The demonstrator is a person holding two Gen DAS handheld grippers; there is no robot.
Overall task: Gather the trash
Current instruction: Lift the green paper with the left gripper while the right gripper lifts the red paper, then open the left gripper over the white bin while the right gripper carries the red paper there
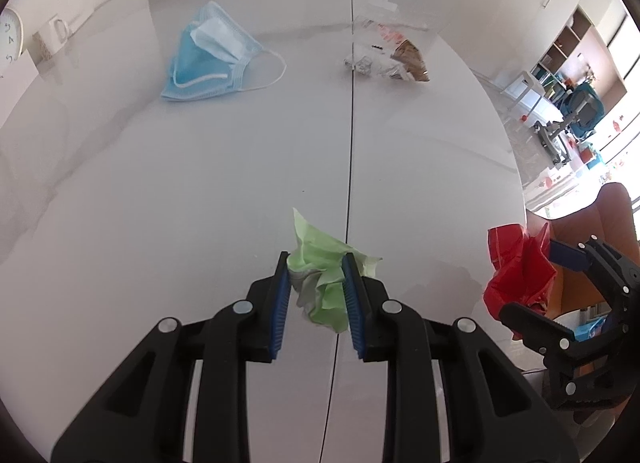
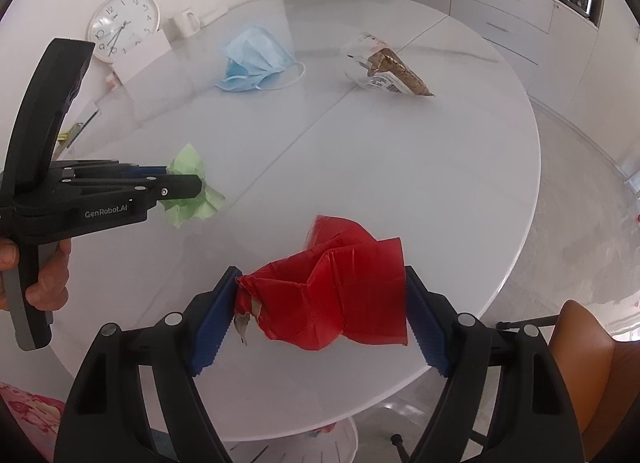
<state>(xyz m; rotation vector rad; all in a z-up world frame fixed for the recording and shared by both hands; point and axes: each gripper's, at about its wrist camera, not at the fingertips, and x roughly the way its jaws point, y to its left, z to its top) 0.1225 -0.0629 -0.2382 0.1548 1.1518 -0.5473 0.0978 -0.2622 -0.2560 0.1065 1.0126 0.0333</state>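
Note:
My left gripper (image 1: 316, 263) is shut on a crumpled green paper (image 1: 320, 275), held just above the white round table (image 1: 200, 203); it also shows in the right wrist view (image 2: 192, 199). My right gripper (image 2: 320, 283) is shut on a crumpled red paper (image 2: 332, 295), near the table's front edge; the red paper also shows in the left wrist view (image 1: 516, 267). A blue face mask (image 1: 208, 55) lies at the far left. A clear plastic wrapper with a brown cone (image 1: 392, 59) lies at the far right.
A wall clock (image 2: 122, 25) and a white mug (image 2: 186, 23) stand at the table's far left edge. A brown chair (image 2: 588, 367) is at the right. A white bin (image 2: 320, 447) sits below the table's front edge. Cabinets line the back wall.

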